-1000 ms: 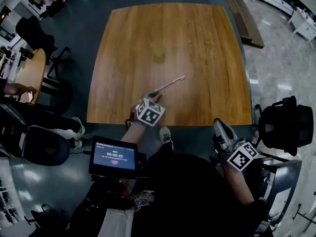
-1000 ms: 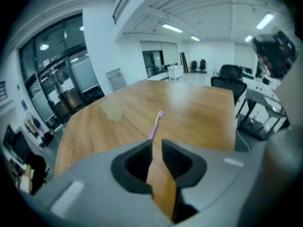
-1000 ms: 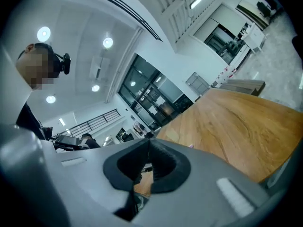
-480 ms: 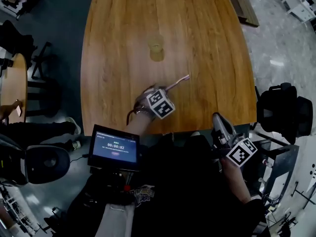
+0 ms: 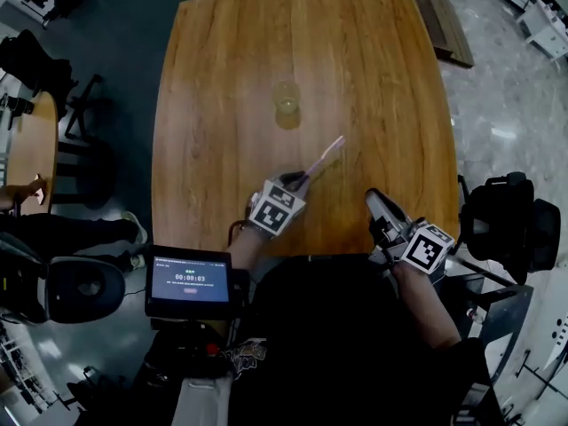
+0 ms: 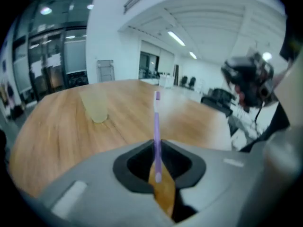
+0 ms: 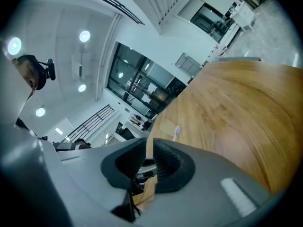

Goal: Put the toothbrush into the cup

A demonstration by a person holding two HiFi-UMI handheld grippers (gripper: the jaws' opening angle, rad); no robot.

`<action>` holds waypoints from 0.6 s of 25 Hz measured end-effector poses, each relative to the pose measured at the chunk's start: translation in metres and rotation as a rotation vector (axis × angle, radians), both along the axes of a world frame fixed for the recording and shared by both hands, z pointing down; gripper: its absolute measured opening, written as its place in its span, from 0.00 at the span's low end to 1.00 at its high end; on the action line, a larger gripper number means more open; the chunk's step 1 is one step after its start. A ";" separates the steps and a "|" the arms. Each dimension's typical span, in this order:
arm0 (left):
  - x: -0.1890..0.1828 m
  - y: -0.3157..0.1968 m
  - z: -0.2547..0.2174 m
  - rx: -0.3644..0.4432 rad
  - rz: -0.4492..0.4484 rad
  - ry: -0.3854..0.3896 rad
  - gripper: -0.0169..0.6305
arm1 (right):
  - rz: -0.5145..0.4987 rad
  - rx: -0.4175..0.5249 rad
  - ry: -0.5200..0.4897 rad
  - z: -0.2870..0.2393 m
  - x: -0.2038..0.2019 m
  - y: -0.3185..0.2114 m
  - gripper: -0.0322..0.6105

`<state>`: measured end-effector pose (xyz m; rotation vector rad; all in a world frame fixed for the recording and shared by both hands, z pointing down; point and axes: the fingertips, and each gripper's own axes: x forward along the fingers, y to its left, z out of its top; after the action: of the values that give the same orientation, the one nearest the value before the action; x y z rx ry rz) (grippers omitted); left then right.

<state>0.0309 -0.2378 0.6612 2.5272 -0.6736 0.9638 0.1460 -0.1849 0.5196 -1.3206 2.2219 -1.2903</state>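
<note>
So far: grasp made, delivery not yet — the toothbrush (image 5: 322,156) is in the left tool (image 5: 293,183), well short of the cup (image 5: 286,105).
Across the wooden worktop (image 5: 373,78), the left tool is pinching the purple brush by the handle end, bristle head pointing up and away, lifted off the wood as far as I can judge. The right tool (image 5: 383,213) hangs at the near edge, its jaws pressed almost together on nothing. The pale cup stands upright farther out, left of the brush's line, with no brush in it. What seems left — carrying the brush over the rim, tipping it in and letting go.
</note>
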 end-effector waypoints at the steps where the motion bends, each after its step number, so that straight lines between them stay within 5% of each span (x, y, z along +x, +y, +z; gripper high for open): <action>1: 0.004 0.003 -0.024 -0.029 -0.048 0.129 0.10 | -0.042 0.007 0.009 -0.001 -0.008 -0.010 0.12; 4: 0.013 0.010 -0.095 -0.097 -0.138 0.507 0.10 | -0.161 0.068 0.022 -0.017 -0.032 -0.043 0.16; 7: 0.005 0.009 -0.140 -0.107 -0.193 0.722 0.10 | -0.274 0.140 -0.009 -0.042 -0.058 -0.071 0.19; 13: -0.002 0.023 -0.160 -0.063 -0.162 0.793 0.10 | -0.471 0.172 -0.020 -0.057 -0.101 -0.090 0.21; 15: -0.007 0.028 -0.161 -0.061 -0.168 0.794 0.10 | -0.517 0.176 -0.023 -0.060 -0.113 -0.088 0.13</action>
<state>0.0243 -0.2093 0.5000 2.4496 -0.5640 -0.1042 0.0328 -0.2727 0.4600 -0.6850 2.6920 -1.2060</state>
